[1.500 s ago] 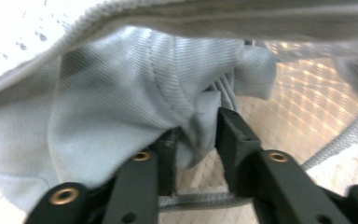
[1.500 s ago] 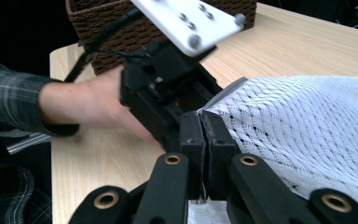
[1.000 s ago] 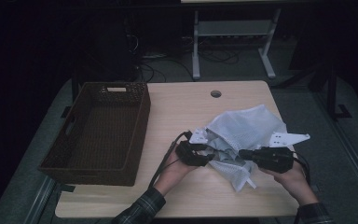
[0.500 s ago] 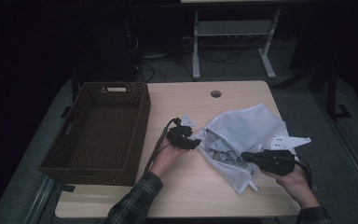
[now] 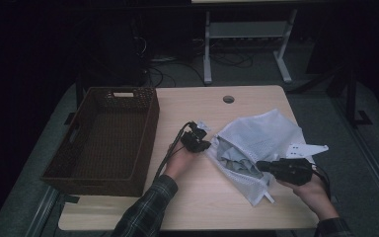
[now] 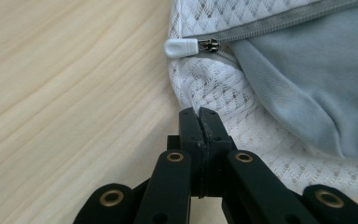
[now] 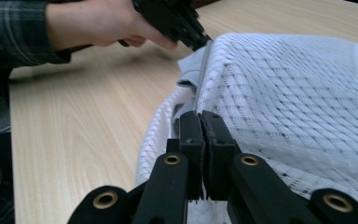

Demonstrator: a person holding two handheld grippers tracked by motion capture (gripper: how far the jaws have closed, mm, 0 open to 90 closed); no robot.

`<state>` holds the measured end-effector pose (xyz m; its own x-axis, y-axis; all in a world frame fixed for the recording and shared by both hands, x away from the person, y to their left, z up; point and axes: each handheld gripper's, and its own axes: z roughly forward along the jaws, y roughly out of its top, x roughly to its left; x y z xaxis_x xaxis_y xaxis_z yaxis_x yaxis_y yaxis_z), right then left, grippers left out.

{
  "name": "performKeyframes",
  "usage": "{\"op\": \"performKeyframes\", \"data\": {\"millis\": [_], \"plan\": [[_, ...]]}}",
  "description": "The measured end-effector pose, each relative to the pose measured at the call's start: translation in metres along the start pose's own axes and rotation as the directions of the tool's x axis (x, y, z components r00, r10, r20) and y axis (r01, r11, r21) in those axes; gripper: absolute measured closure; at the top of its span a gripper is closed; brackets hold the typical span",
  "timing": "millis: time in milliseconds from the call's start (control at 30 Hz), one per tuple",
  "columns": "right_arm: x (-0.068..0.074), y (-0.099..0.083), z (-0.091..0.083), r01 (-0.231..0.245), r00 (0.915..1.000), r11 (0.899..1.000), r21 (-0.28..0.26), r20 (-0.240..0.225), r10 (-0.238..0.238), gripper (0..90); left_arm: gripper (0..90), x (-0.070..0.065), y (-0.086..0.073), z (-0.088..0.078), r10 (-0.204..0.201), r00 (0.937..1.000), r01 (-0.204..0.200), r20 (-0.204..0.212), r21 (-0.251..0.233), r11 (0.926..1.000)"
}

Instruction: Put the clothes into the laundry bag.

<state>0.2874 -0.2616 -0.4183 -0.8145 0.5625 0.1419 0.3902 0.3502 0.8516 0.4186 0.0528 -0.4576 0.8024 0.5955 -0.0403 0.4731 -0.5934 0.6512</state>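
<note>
You are holding the left tongs point(image 5: 201, 143) at the centre of the high view, jaws having just been closing, now pinched together on the edge of the white mesh zip bag point(image 5: 259, 143) (the white zipper pull point(image 6: 181, 47) is lying just beyond them, untouched). Your right tongs point(image 5: 265, 166), at the lower right, are clamping the bag's near mesh edge. The bag, with a grey cloth point(image 6: 307, 84) showing inside, is lying on the pale wooden tabletop point(image 5: 197, 106), right of the dark brown woven basket point(image 5: 148, 128).
</note>
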Motion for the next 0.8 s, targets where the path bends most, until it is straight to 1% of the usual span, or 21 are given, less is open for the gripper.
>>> {"op": "performKeyframes", "data": {"millis": [33, 67, 100, 267, 367, 433, 467, 533, 633, 733, 800], "plan": [[-0.001, 0.000, 0.000, 0.001, 1.0000, 1.000, 0.001, 0.006, -0.001, 87.1, 90.0, 0.001, -0.002, -0.004, -0.004, 1.0000, 0.004, 0.004, -0.006, 1.0000], [-0.002, -0.001, 0.000, -0.001, 1.0000, 1.000, 0.005, 0.009, 0.001, 87.2, 90.0, 0.001, -0.004, -0.008, -0.019, 0.9997, 0.020, 0.012, -0.016, 0.9997], [-0.002, -0.001, 0.000, -0.001, 0.9999, 1.000, 0.009, 0.014, 0.001, 87.2, 90.0, 0.001, -0.005, -0.010, -0.023, 0.9997, 0.023, 0.012, -0.016, 0.9996], [-0.004, -0.002, 0.004, -0.001, 0.9996, 1.000, 0.025, 0.027, 0.001, 87.2, 90.0, -0.004, -0.019, -0.024, -0.023, 0.9997, 0.023, 0.005, -0.026, 0.9994], [-0.005, -0.003, 0.008, 0.004, 0.9992, 0.999, 0.043, 0.039, -0.006, 87.2, 90.0, -0.007, -0.030, -0.033, -0.042, 0.9991, 0.042, 0.009, -0.037, 0.9984], [-0.006, -0.002, 0.011, 0.006, 0.9988, 0.998, 0.055, 0.048, -0.008, 87.2, 90.0, -0.010, -0.037, -0.039, -0.044, 0.9990, 0.044, -0.002, -0.040, 0.9982], [-0.007, -0.002, 0.013, 0.007, 0.9987, 0.998, 0.055, 0.049, -0.010, 87.2, 90.0, -0.012, -0.041, -0.043, -0.053, 0.9986, 0.053, -0.006, -0.041, 0.9978], [-0.009, 0.000, 0.017, 0.008, 0.9982, 0.998, 0.065, 0.058, -0.012, 87.1, 90.0, -0.015, -0.045, -0.050, -0.049, 0.9987, 0.048, -0.016, -0.037, 0.9981], [-0.012, 0.003, 0.022, 0.008, 0.9977, 0.998, 0.066, 0.067, -0.012, 87.2, 90.0, -0.021, -0.053, -0.061, -0.049, 0.9982, 0.048, -0.034, -0.041, 0.9980], [-0.017, 0.007, 0.027, 0.010, 0.9968, 0.998, 0.068, 0.078, -0.015, 87.2, 90.0, -0.029, -0.064, -0.070, -0.054, 0.9980, 0.053, -0.034, -0.036, 0.9980], [-0.021, 0.010, 0.032, 0.009, 0.9968, 0.998, 0.063, 0.078, -0.013, 87.2, 90.0, -0.034, -0.070, -0.077, -0.048, 0.9981, 0.047, -0.037, -0.039, 0.9982]]}}
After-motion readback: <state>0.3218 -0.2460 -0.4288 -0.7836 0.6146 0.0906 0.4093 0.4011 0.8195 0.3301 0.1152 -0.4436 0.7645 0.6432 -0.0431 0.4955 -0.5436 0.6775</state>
